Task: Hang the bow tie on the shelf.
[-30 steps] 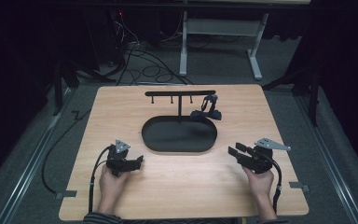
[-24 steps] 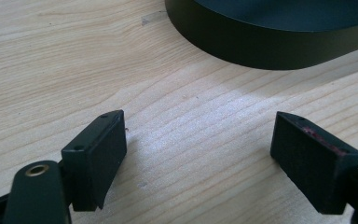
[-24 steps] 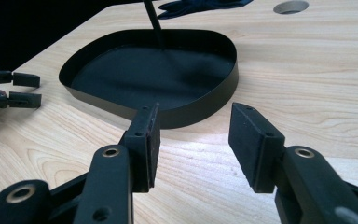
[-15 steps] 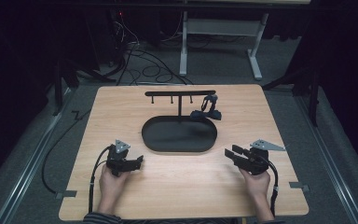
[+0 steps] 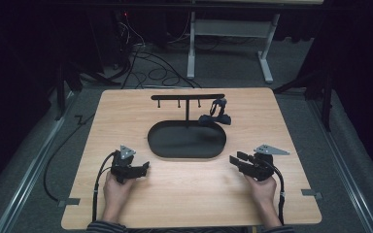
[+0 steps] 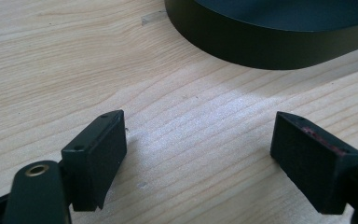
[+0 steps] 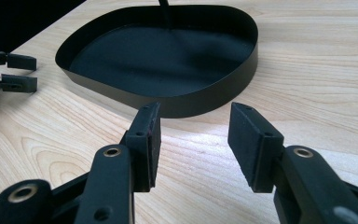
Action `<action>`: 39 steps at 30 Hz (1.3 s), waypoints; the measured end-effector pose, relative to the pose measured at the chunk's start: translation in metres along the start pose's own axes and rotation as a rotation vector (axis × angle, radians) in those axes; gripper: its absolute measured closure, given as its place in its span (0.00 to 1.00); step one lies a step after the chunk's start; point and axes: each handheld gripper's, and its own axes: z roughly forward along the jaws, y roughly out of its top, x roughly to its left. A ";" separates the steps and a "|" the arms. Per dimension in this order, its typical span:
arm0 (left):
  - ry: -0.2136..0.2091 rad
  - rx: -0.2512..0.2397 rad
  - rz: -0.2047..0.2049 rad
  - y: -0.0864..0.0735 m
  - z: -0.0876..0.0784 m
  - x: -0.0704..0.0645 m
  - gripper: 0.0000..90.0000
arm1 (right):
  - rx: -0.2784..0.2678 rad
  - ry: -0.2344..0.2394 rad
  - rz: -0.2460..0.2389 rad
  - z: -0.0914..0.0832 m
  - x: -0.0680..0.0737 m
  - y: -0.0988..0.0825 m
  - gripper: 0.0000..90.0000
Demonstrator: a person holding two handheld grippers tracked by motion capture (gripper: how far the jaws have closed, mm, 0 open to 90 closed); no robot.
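Both grippers rest low on the wooden table (image 5: 126,111), empty. The left gripper (image 5: 143,168) has its jaws spread wide; the right gripper (image 5: 238,158) has its jaws moderately apart. The black oval tray (image 5: 187,151) lies between and beyond them, its T-shaped rack (image 5: 188,97) at the far rim, a dark watch (image 5: 216,115) just beside it. A reach for the watch should probably clear the tray wall and the rack's pegs.

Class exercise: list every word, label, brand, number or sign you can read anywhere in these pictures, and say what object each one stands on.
None: no readable text stands on the black tray, the hook stand, the wooden table, the left gripper or the right gripper.
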 end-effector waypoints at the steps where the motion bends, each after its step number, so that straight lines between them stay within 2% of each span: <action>1: 0.000 0.000 0.000 0.000 0.000 0.000 0.21 | -0.001 0.002 0.001 0.001 0.000 0.000 0.62; 3: 0.000 0.000 0.000 0.000 0.000 0.000 0.21 | 0.007 0.003 0.010 0.004 -0.001 -0.001 0.62; 7: 0.000 -0.002 0.000 0.000 0.000 0.000 0.21 | 0.025 -0.009 -0.004 0.008 0.001 -0.001 0.62; 16: -0.001 0.001 0.000 0.000 0.000 0.000 0.21 | 0.055 -0.082 -0.041 0.016 0.000 -0.001 0.61; 19: 0.000 0.000 0.000 0.000 0.000 0.000 0.21 | 0.072 -0.102 -0.033 0.019 -0.003 -0.002 0.60; 30: 0.000 0.000 0.000 0.000 0.000 0.000 0.21 | 0.104 -0.164 -0.053 0.025 -0.004 -0.012 0.60; 33: 0.000 -0.002 0.000 0.000 0.000 0.000 0.21 | 0.109 -0.186 -0.078 0.026 -0.002 -0.012 0.59; 35: 0.000 0.000 0.000 0.000 0.000 0.000 0.21 | 0.135 -0.205 -0.108 0.029 0.001 -0.013 0.57; 39: 0.000 0.000 0.000 0.000 0.000 0.000 0.21 | 0.164 -0.222 -0.140 0.033 0.005 -0.013 0.54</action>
